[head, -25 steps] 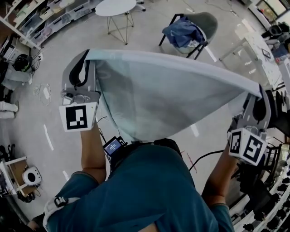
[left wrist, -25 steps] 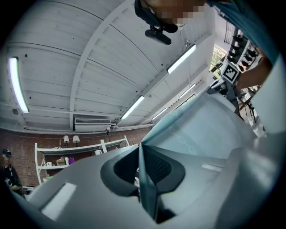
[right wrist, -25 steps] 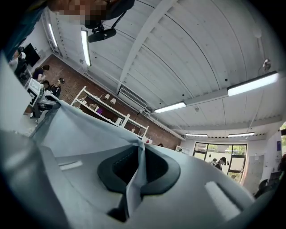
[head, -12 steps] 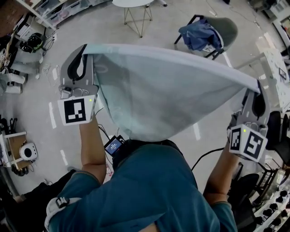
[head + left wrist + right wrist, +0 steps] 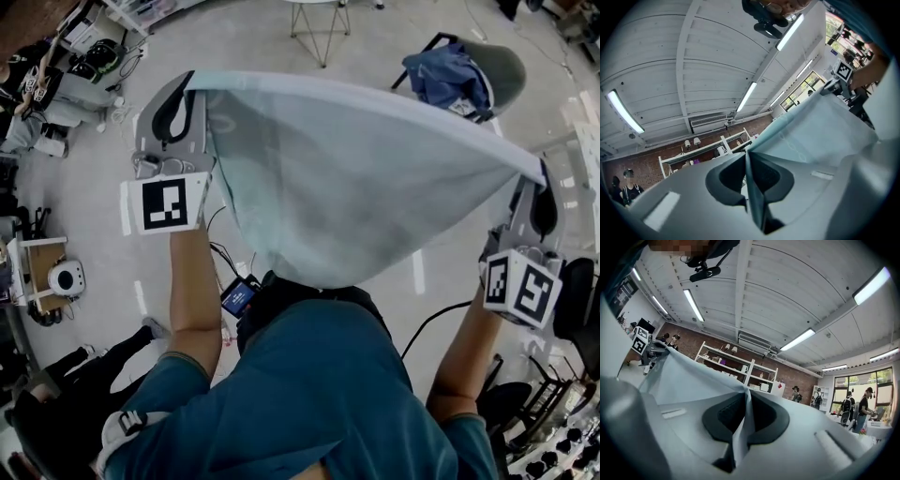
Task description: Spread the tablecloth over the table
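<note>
The pale tablecloth (image 5: 347,178) hangs in the air, its top hem stretched taut from the left gripper (image 5: 187,89) to the right gripper (image 5: 536,187), the rest sagging back toward the person's chest. Each gripper is clamped shut on a corner, with a thin fold of cloth pinched between the pads in both gripper views. Over the last second the grip and the span have held. The floor beyond the grippers has slid instead, and the chair (image 5: 487,66) with the blue garment (image 5: 445,75) has drifted up and to the right, so the person seems to be turning with the cloth. The surface to be covered may be the pale edge (image 5: 589,141) beyond the right gripper, but that is unclear, so laying has not started.
</note>
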Tool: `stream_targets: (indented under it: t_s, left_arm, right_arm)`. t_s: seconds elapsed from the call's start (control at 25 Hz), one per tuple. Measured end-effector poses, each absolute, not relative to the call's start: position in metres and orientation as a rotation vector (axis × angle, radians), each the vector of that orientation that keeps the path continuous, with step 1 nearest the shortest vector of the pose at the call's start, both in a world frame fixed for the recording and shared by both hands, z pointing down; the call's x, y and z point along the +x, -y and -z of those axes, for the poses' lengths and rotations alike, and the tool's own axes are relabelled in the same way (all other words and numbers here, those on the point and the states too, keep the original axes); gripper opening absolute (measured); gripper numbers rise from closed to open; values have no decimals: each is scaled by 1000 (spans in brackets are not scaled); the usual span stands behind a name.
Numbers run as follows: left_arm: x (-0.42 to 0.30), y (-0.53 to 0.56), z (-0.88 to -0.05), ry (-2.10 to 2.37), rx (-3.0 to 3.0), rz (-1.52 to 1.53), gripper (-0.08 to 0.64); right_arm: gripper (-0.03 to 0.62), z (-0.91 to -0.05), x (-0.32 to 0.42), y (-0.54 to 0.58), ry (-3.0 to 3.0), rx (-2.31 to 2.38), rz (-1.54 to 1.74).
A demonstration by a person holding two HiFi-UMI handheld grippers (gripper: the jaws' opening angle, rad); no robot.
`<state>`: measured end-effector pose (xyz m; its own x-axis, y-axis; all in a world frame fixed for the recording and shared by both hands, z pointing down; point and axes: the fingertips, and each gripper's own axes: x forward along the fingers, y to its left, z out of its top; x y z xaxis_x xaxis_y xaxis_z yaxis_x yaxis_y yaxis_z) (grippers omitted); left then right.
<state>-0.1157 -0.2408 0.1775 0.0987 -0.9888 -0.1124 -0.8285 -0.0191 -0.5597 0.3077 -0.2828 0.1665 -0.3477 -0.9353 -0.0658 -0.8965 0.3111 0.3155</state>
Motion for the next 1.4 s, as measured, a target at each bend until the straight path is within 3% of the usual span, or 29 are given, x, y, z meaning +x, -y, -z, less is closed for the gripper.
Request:
stream_targets:
  t_s: [0.8, 1.4]
  left_arm:
    - [-147, 339, -249, -1630, -2087, 563, 34]
    - [-135, 433, -354, -1566, -2184, 666, 28]
  right_arm:
    - [12, -216, 281, 346, 2242, 1831, 331]
    - [14, -341, 288, 455, 2179, 1767, 106]
